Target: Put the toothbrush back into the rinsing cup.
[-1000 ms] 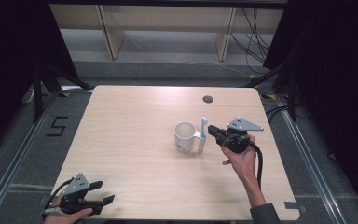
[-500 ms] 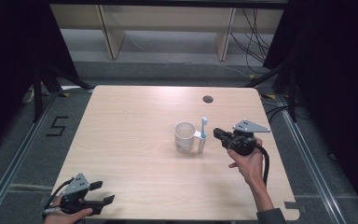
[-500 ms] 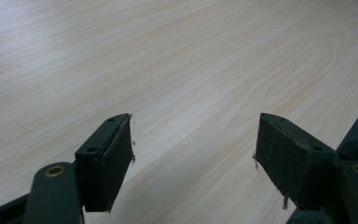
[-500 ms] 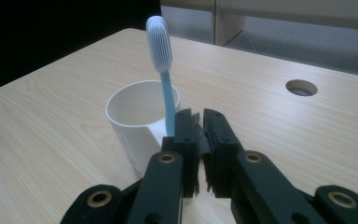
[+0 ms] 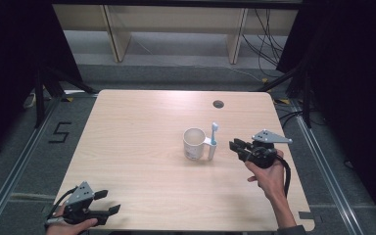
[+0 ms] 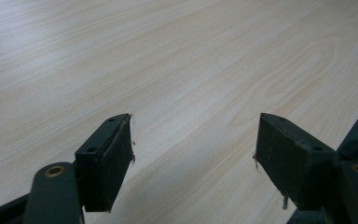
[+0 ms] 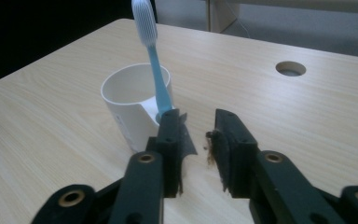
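At the near left corner of the tabletop (image 5: 142, 147): left tongs (image 5: 108, 202) held low in a hand (image 5: 71, 226), jaws spread wide with bare wood between them, same spot as a second ago. Farther right, near the middle: white cup (image 5: 194, 143) standing upright, unmoved, with a blue toothbrush (image 5: 214, 137) upright in the holder on its right side, bristles on top. Just right of that: right tongs (image 5: 236, 145), gripped by the right hand (image 5: 268, 177), pointing at the toothbrush but now clear of it. A second ago, tips right up against the toothbrush handle; since then, drawn back a little toward the right edge. Jaws just been opening, now parted by a narrow gap with nothing between them, as seen in the right gripper view (image 7: 196, 135). Round hole (image 5: 218, 104) in the tabletop beyond.
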Motion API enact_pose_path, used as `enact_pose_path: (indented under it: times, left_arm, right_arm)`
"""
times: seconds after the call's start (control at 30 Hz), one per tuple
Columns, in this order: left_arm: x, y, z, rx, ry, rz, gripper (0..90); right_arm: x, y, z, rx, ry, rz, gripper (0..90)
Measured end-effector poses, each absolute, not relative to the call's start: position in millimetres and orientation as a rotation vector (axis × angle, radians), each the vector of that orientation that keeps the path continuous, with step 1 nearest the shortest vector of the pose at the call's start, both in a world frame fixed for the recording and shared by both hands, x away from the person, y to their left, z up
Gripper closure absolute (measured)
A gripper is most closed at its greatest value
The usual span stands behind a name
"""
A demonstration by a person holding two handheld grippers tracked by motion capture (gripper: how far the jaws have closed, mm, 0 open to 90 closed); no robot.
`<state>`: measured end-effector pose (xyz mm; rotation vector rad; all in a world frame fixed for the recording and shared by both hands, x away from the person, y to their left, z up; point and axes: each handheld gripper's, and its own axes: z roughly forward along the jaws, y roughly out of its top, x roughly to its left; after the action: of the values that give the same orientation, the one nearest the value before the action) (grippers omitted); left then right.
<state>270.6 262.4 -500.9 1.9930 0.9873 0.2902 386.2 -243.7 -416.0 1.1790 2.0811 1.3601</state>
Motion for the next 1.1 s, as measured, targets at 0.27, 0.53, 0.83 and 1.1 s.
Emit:
enact_pose_path:
  times: [0.27,0.53,0.83,1.1]
  left_arm:
    - [271,262,-501,1.992,0.989,0.292,26.5]
    - [270,262,-501,1.991,0.991,0.296,26.5]
    - [270,263,-501,1.999,0.988,0.298,26.5]
    - [270,263,-501,2.000,0.989,0.299,26.5]
  right_arm:
    - [380,-251,-417,1.223,2.095,1.337,61.3]
    - [371,-257,-418,1.263,2.065,1.335,59.0]
    - [363,-268,-422,1.277,2.075,1.317,57.4]
    - [356,-278,-428,1.287,2.080,1.279,52.5]
